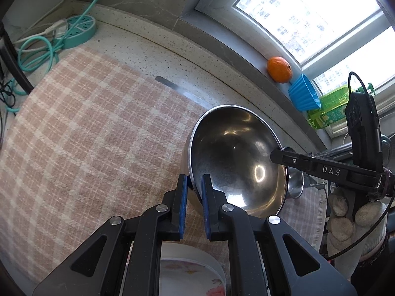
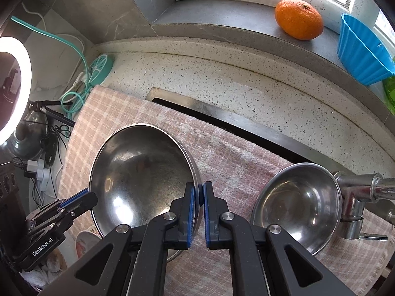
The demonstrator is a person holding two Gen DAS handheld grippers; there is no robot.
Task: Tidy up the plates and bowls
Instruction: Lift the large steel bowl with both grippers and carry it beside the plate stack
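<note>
The left tool (image 1: pixel 193 180) is clenched on the near rim of the big bowl (image 1: pixel 237 157), with one blue pad outside the wall and one inside. The right tool (image 2: pixel 201 192) grasps the opposite rim of the same bowl in the same manner. So the bowl hangs between the two tools, tilted, above the pink cloth (image 1: pixel 86 123) on the bench (image 2: pixel 222 74).

To carry it well, I think both tools should go together and keep the same height, because the polished wall is thin and slippery and can twist out of the pads.

A flowered plate (image 1: pixel 192 271) lies low and near, under the left tool. It looks like glazed ceramic.

To the right, a small bowl (image 2: pixel 296 204) rests on the cloth just beside the chrome tap (image 2: pixel 355 197). It is also round, shiny steel. The cloth is woven, soft and checked. The bench is speckled stone.

Far on the sill stand an orange (image 2: pixel 299 18) and a ribbed blue cup (image 2: pixel 363 51).
</note>
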